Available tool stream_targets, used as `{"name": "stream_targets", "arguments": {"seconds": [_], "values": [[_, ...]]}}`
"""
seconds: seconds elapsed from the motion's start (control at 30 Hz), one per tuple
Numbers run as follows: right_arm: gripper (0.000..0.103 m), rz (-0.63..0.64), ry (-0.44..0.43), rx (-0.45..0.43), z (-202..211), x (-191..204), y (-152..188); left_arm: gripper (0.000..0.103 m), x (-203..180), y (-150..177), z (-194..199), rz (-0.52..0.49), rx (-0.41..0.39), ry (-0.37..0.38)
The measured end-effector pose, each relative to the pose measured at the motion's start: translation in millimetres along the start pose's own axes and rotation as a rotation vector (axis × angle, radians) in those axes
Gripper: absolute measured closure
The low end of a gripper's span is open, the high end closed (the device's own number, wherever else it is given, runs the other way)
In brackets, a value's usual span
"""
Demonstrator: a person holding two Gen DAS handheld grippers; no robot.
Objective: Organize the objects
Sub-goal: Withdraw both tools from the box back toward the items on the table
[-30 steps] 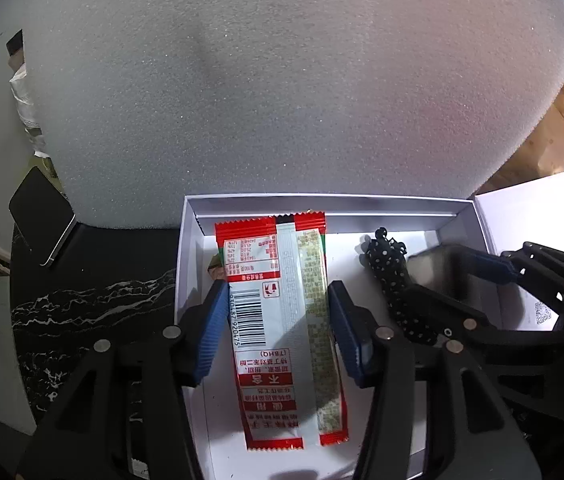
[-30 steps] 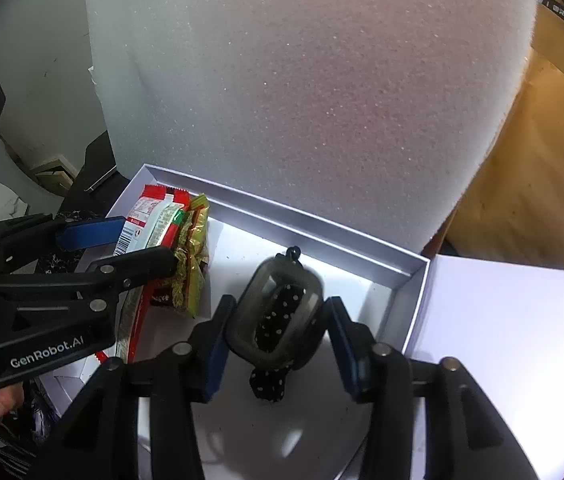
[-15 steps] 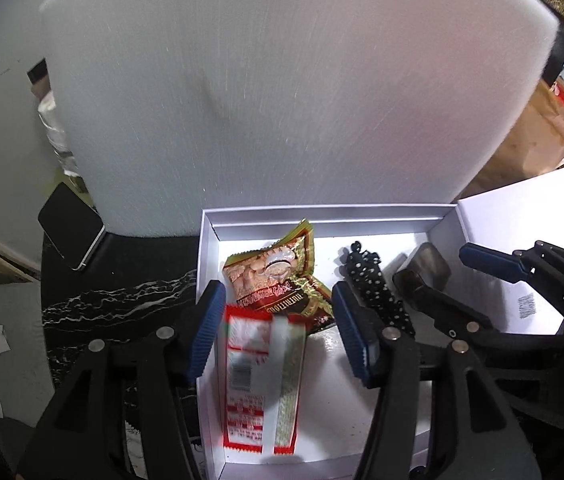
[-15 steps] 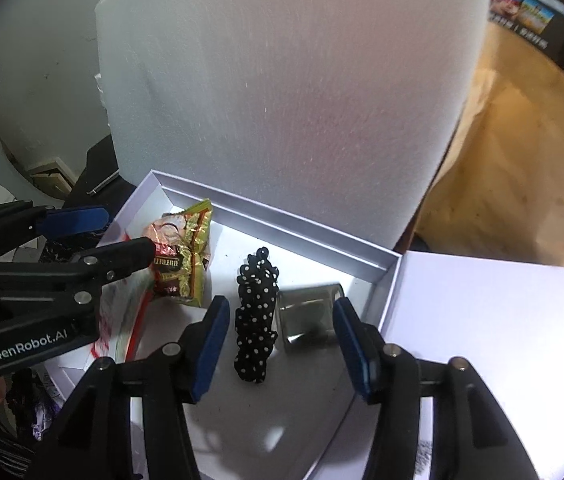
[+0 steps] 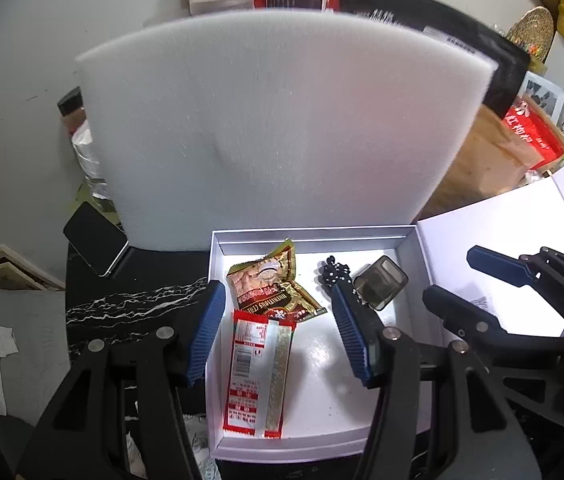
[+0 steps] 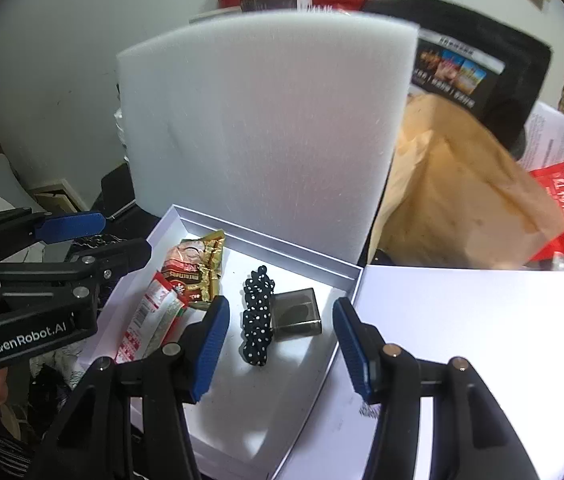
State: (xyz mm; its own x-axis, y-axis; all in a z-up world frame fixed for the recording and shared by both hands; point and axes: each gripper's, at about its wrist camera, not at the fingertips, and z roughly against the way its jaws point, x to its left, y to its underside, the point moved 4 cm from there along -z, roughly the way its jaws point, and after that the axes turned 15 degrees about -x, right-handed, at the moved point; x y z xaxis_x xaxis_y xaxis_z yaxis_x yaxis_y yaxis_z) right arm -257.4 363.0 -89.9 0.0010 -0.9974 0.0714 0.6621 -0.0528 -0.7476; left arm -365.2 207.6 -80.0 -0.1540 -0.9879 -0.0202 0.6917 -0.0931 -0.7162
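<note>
four things lie flat in the white box (image 5: 409, 248), which sits on the dark desk (image 5: 130, 304) against a foam sheet (image 5: 282, 128). along the box's left wall lies the red bar (image 5: 260, 372), lengthwise, its far end over the gold packet (image 5: 274, 284), which reaches toward the back left corner. the dotted scrunchie (image 6: 258, 316) runs front to back down the middle, and the dark case (image 6: 295, 312) touches its right side, near the right wall. laid side by side like this, everything stays visible and nothing needs stacking beyond the bar's slight overlap.

the left gripper (image 5: 278, 332) hangs above the bar and packet with its jaws apart and nothing between the pads; its jaws have just been opening. the right gripper (image 6: 278, 340) hangs above the scrunchie and case, jaws likewise apart and empty. both look clear of the contents, so i judge the placing into the box done.

the white lid (image 6: 481, 340) lies flat against the box's right edge, inside up, probably kept there for closing.
</note>
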Motion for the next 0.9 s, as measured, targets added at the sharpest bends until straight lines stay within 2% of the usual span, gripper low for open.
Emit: {"name": "stream_targets", "arguments": {"seconds": [0.2,0.47,0.9], "values": [[0.049,0.012,0.011,-0.034,31,2,-5,0.043,-7,-4,33,0.012,-0.030,-0.007],[0.049,0.020,0.010,-0.067,62,11,-7,0.043,-13,0,71,0.026,-0.054,-0.014],[0.049,0.049,0.002,-0.099,116,26,3,0.038,-15,24,124,0.048,-0.088,-0.032]]}}
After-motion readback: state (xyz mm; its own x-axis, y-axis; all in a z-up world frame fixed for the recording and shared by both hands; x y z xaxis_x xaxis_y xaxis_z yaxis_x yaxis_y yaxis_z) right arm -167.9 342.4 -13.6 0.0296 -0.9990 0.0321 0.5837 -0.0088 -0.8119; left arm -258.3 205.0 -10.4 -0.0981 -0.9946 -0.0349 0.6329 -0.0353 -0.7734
